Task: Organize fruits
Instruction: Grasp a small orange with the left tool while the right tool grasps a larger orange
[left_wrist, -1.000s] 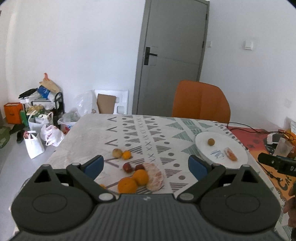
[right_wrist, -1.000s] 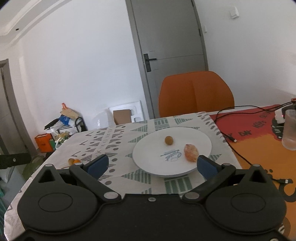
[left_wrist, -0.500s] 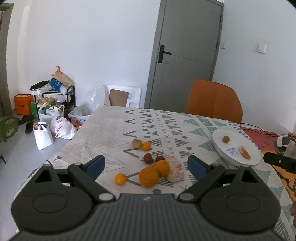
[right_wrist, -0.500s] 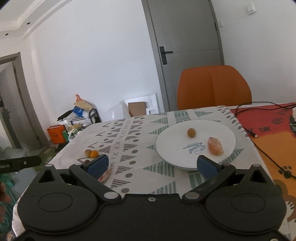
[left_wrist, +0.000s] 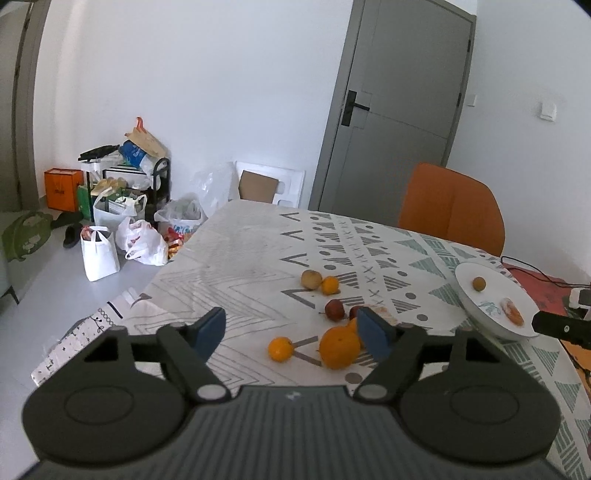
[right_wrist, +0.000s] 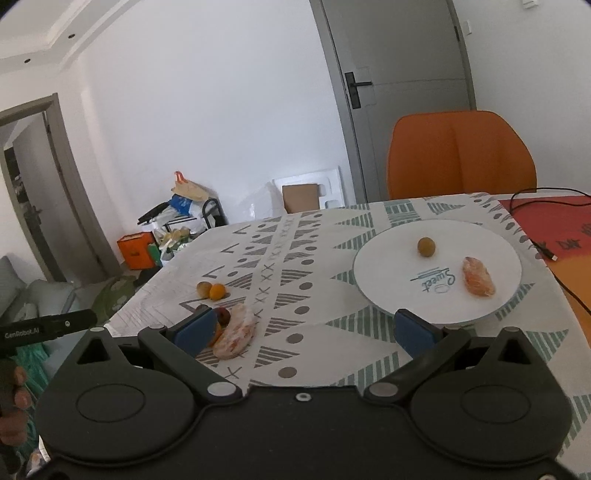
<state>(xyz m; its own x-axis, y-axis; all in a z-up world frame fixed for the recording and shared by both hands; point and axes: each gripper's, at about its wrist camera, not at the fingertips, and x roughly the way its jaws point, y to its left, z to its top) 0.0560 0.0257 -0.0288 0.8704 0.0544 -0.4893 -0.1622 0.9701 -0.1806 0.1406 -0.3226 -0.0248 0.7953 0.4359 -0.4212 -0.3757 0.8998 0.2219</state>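
Observation:
Loose fruit lies on the patterned tablecloth: a large orange (left_wrist: 339, 347), a small orange (left_wrist: 280, 349), a red fruit (left_wrist: 334, 309), a brown fruit (left_wrist: 311, 278) beside another small orange (left_wrist: 330, 285). My left gripper (left_wrist: 290, 329) hovers just short of the two nearest oranges. Its jaws are closing and the pads touch nothing. A peeled citrus (right_wrist: 236, 334) lies by the left pad of my right gripper (right_wrist: 303, 329), which is open and holds nothing. The white plate (right_wrist: 388, 273) carries a small brown fruit (right_wrist: 426, 246) and a peeled segment (right_wrist: 478, 281).
An orange chair (right_wrist: 461, 155) stands behind the table's far edge. A black cable (right_wrist: 543, 251) runs over the red mat to the plate's right. Bags (left_wrist: 122, 236) crowd the floor left of the table. A hand (right_wrist: 14, 387) holds the left gripper's handle.
The left gripper's jaws have narrowed and it has come down and left over the fruit cluster. The right gripper has swung left, so the plate sits further right and the peeled citrus shows.

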